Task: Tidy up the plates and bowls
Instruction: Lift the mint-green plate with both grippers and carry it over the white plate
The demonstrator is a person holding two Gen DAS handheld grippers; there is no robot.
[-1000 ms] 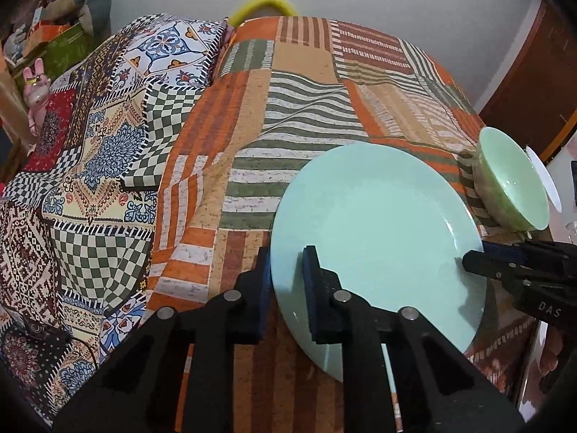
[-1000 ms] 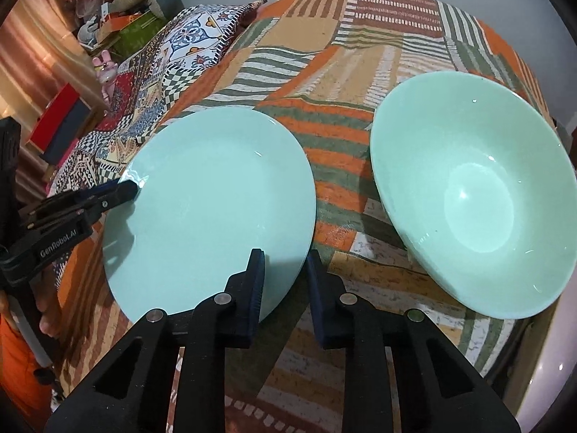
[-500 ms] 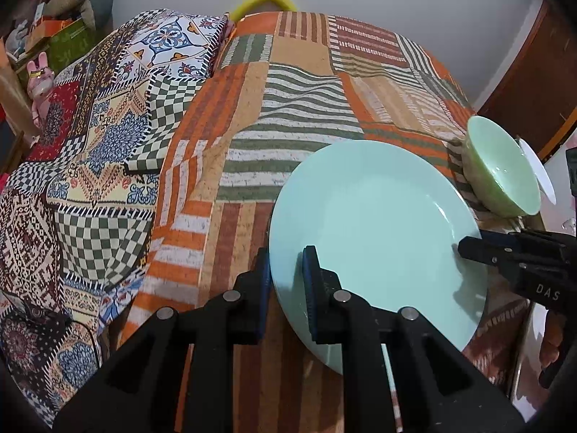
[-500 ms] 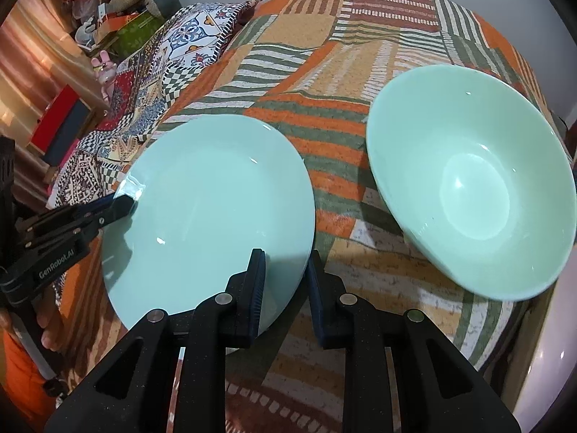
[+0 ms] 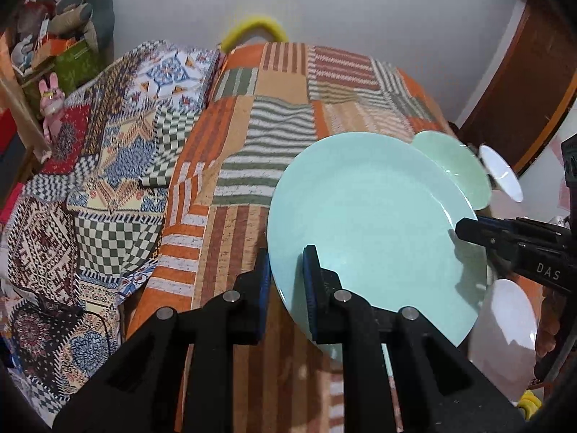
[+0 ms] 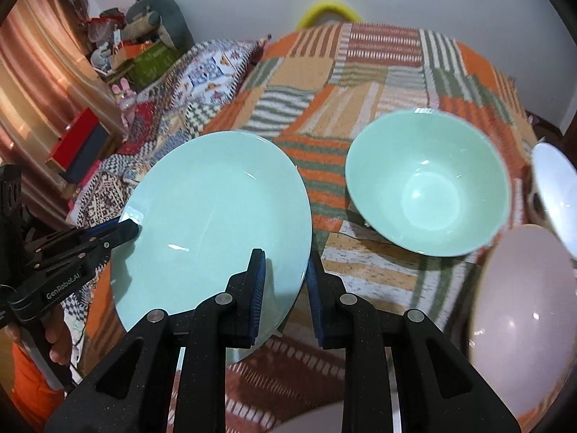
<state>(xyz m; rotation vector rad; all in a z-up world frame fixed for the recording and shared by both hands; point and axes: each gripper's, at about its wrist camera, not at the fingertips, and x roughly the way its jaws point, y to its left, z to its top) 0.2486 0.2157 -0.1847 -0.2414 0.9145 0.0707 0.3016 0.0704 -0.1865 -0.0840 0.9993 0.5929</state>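
Round mint-green ceramic plate (image 5: 375, 223) w/ both our claws clamped on its rim: left claw (image 5: 286, 281), right claw (image 6: 285, 281); mint-green bowl (image 6: 427, 184) beside.

"DAS" on right gripper (image 5: 465, 231) body; "GenRobot.AI" on left gripper (image 6: 131, 229) body.

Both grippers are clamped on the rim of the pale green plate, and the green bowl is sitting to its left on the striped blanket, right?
Not quite: the green bowl is to the right of the plate, not the left, as the right wrist view shows. The rest holds: the left gripper and right gripper each clamp the plate's rim, and the bowl sits on the striped blanket.
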